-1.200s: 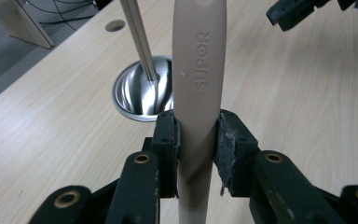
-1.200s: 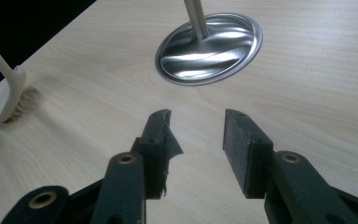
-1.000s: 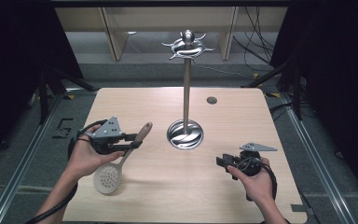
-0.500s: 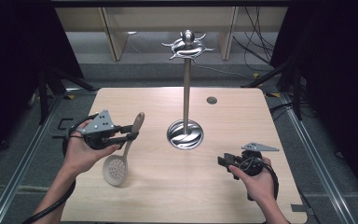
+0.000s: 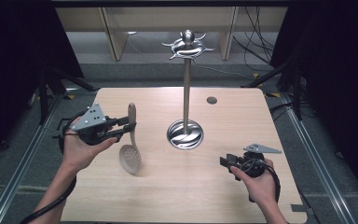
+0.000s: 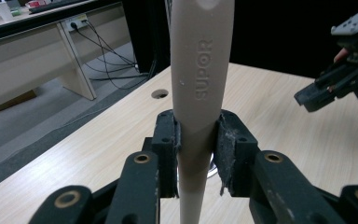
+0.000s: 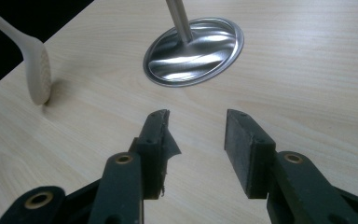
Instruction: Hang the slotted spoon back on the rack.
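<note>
The slotted spoon (image 5: 130,148) hangs upright over the left side of the table (image 5: 177,196), its handle clamped in the left gripper (image 5: 129,128), which comes at it from nine o'clock. It is beige plastic, its perforated head at six o'clock just above the wood, its handle stamped with raised letters. The utensil stand (image 5: 185,93) rises at three o'clock from it. The right gripper (image 5: 224,162), at five o'clock across the table, has just been opening its jaws, with nothing between them.
</note>
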Demonstrator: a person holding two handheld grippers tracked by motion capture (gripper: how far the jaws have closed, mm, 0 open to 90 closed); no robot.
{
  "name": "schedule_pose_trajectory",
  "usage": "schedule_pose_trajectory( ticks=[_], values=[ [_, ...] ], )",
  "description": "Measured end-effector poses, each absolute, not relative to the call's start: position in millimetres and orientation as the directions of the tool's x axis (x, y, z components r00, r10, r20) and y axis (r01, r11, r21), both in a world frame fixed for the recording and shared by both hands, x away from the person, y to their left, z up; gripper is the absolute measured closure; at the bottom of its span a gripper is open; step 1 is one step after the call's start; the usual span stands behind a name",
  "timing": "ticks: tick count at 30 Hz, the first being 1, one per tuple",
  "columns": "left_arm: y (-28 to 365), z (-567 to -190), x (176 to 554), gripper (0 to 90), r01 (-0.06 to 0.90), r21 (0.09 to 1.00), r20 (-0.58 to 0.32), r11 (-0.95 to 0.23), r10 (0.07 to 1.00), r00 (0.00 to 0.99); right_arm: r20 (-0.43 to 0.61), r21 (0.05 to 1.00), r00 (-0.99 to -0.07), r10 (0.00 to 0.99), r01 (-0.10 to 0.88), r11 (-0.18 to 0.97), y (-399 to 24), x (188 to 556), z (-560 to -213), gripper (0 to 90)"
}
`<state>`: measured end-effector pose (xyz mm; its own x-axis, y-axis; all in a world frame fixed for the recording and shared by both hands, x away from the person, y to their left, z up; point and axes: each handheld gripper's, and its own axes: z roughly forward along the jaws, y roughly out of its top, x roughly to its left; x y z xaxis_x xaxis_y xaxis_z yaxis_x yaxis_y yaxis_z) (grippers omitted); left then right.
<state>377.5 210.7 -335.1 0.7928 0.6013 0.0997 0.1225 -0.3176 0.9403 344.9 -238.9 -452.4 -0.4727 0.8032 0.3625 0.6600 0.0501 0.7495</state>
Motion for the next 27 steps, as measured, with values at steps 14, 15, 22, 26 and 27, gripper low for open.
schedule_pose_trajectory(
  ticks=[14,15,22,26,27],
  values=[
    [202.0,-325.8,377.7,70.1,0.095,0.96,0.091,-0.263,0.617,0.782,0.312,0.783,-0.488,0.815,0.618,0.07,-243.1,347.2,-451.8,59.6],
    [202.1,-325.2,377.8,70.1,0.095,0.96,0.091,-0.262,0.618,0.781,0.322,0.771,-0.474,0.819,0.634,0.064,-242.8,345.2,-449.8,59.6],
    [201.0,-322.1,377.9,70.1,0.09,0.966,0.083,-0.241,0.622,0.778,0.315,0.789,-0.48,0.819,0.612,0.055,-244.3,345.9,-449.5,59.3],
    [200.2,-320.7,378.0,70.1,0.086,0.967,0.085,-0.24,0.621,0.779,0.307,0.793,-0.475,0.824,0.607,0.054,-244.7,345.9,-449.7,58.5],
    [200.0,-320.6,377.8,70.1,0.086,0.967,0.085,-0.239,0.622,0.778,0.3,0.79,-0.474,0.828,0.61,0.063,-245.3,345.7,-449.3,58.4]
  ],
)
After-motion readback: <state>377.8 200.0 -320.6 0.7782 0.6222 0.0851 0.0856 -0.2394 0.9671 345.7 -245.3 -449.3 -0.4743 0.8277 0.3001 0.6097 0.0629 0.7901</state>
